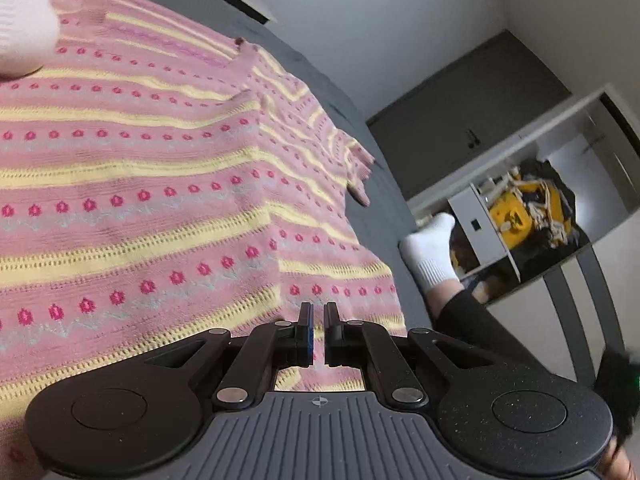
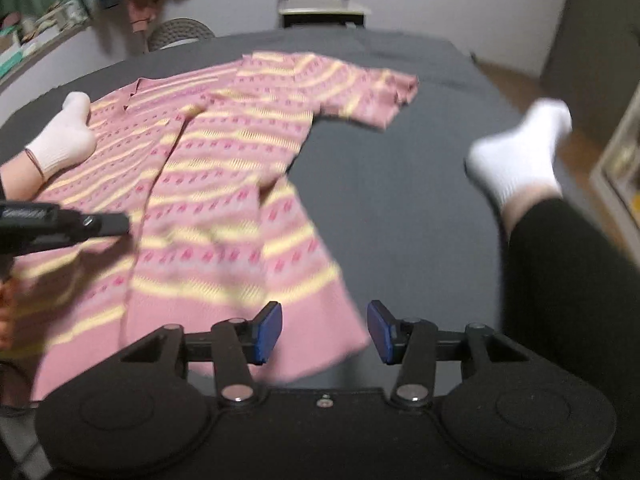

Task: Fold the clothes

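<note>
A pink short-sleeved knit top (image 2: 224,168) with yellow stripes and red dots lies spread on a dark grey surface (image 2: 400,208). One sleeve (image 2: 380,96) points to the far right. My right gripper (image 2: 324,330) is open and hovers over the top's near hem corner, nothing between its blue pads. My left gripper (image 1: 318,322) is shut, with only a thin slit between the fingers, just above the striped fabric (image 1: 160,184) near its side edge. In the right wrist view the left gripper (image 2: 116,224) reaches in from the left over the top.
A person's foot in a white sock (image 2: 64,136) rests on the top near the collar. The other socked foot (image 2: 524,152), on a black-clad leg, lies on the grey surface to the right. A chair (image 2: 320,0) stands beyond the far edge, and a shelf holds a yellow object (image 1: 520,216).
</note>
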{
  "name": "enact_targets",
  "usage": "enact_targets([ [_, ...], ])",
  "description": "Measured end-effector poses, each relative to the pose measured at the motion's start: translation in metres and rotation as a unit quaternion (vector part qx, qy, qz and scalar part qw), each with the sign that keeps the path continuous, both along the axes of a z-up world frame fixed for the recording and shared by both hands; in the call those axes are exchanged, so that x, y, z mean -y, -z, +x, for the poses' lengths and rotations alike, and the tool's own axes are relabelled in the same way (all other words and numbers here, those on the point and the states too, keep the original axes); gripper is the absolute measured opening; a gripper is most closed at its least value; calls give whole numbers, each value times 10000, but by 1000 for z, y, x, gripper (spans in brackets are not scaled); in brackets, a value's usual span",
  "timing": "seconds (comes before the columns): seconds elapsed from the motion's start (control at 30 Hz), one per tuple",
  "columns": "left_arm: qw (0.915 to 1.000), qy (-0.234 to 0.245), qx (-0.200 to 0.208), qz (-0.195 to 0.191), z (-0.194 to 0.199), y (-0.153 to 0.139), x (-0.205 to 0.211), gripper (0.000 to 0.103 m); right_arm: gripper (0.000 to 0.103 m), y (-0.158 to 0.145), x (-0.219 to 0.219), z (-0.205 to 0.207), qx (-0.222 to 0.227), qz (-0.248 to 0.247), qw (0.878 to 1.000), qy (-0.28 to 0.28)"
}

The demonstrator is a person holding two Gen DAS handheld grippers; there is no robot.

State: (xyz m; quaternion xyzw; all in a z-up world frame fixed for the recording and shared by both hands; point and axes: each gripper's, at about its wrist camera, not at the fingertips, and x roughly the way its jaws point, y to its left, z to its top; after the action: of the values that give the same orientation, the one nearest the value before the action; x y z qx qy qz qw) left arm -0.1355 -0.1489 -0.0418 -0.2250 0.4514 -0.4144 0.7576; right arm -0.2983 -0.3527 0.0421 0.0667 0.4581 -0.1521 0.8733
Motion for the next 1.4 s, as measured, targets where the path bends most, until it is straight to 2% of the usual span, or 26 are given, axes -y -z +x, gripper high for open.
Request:
enact_targets([
  [0.03,10000,14,12,32,-1,0,1,2,46,3,2,8,-12,-123,9999,-99],
  [0.1,10000,-7,10,89,-3,1,1,2,46,15,7,27,-305,-325,9983,-383],
  [0.2,9999,-94,-56,110,-1,4,-2,2,44,31,4,43,-307,-255,9961,-783],
  [0.27,9998,-168,-62,124,1,5,-4,2,31,39,-5,47,-308,-262,9935,-1062],
  [0.3,9997,-216,-58,132,2,5,-6,2,3,43,-9,49,-310,-269,9919,-1201],
  [0.37,9995,-297,-55,135,3,5,-8,2,1,41,-23,47,-245,-370,9903,-1318],
  [0.5,9995,-303,-40,-33,5,3,-10,2,1,18,-69,33,99,-367,9791,-1999],
  [0.57,9993,-200,-43,-320,4,0,-9,2,6,17,-73,37,205,-568,9822,-1781],
  [0.6,9989,-157,-40,-430,3,-1,-8,2,16,16,-74,40,257,-676,9837,-1645],
  [0.63,9988,-128,-14,-480,2,-3,-7,2,30,17,-67,43,261,-605,9869,-1473],
  [0.67,9987,-105,32,-491,1,-5,-5,2,36,18,-60,47,256,-495,9901,-1291],
  [0.7,9988,-80,61,-481,0,-6,-4,2,40,20,-52,51,250,-385,9928,-1110],
  [0.77,9989,-71,54,-457,0,-7,-3,2,41,21,-38,57,403,-66,9959,-812],
  [0.87,9988,-163,10,-461,0,-7,-3,9,41,30,-21,71,549,445,9967,-391],
  [0.9,9986,-223,-14,-479,1,-6,-4,14,32,34,-16,76,587,637,9959,-253],
  [0.93,9984,-285,-40,-496,2,-5,-5,15,9,36,-15,80,718,847,9936,-200],
  [0.97,9981,-343,-56,-504,2,-5,-6,15,8,37,-15,84,869,1060,9904,-165],
  [1.0,9979,-390,-48,-515,2,-5,-7,15,8,35,-22,88,1025,979,9897,-184],
  [1.1,9958,-684,14,-601,5,-7,-17,15,8,30,-58,98,1275,741,9855,-840],
  [1.23,9897,-1253,-45,-696,12,-8,-37,15,10,40,-103,112,1141,121,9816,-1524],
  [1.3,9890,-1333,-29,-635,16,-9,-42,15,19,46,-118,114,1061,-330,9797,-1670],
  [1.33,9889,-1354,-19,-615,18,-9,-43,15,36,45,-122,112,1048,-396,9773,-1801],
  [1.4,9890,-1353,-8,-599,20,-11,-41,15,58,42,-126,107,1035,-454,9714,-2089],
])
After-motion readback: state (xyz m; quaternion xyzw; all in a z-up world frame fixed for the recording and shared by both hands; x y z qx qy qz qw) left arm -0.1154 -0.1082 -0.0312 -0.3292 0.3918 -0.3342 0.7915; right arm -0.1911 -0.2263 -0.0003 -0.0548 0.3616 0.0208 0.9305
